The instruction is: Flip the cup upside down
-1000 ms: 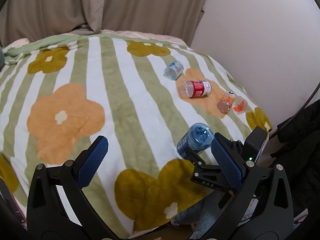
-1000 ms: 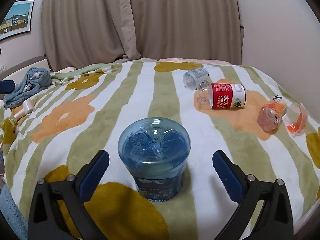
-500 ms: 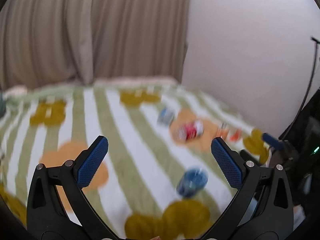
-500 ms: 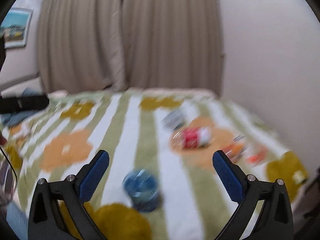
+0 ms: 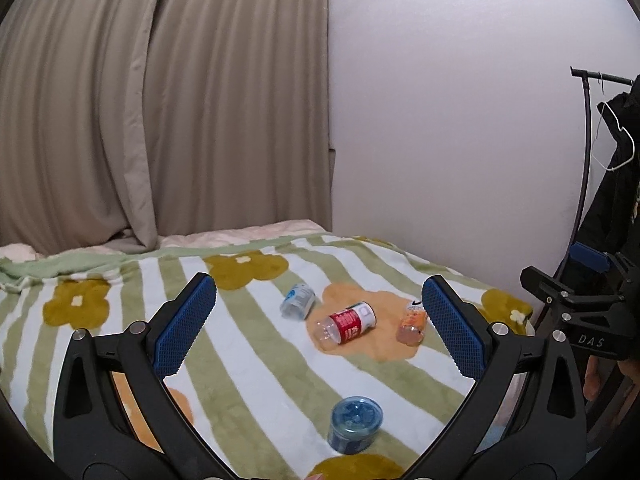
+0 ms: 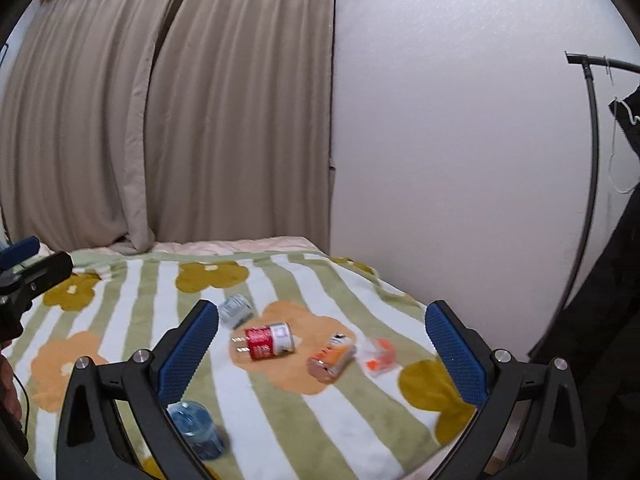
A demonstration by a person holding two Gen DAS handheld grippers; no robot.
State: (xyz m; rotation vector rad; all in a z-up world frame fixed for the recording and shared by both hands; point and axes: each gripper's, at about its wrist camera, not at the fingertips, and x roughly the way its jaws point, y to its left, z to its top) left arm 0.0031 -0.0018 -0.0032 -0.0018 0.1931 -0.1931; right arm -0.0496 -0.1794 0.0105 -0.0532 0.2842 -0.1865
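Observation:
The blue see-through cup (image 5: 355, 424) stands upside down, base up, on the striped flower blanket (image 5: 248, 364) near the bed's front edge. It also shows in the right wrist view (image 6: 196, 430), partly behind the left finger. My left gripper (image 5: 320, 326) is open and empty, held back and above the bed. My right gripper (image 6: 322, 350) is open and empty too, well away from the cup. The right gripper also shows at the right edge of the left wrist view (image 5: 580, 304).
Several cut bottles lie on the blanket: a clear one (image 5: 298, 301), a red-labelled one (image 5: 348, 322), an orange one (image 5: 412, 320) and an orange-white piece (image 6: 378, 358). Curtains (image 5: 160, 100) and a white wall (image 5: 440, 120) stand behind. A coat rack (image 5: 588, 152) stands at the right.
Both grippers have pulled back and up from the bed, away from the cup. The cup stays upside down on the blanket.

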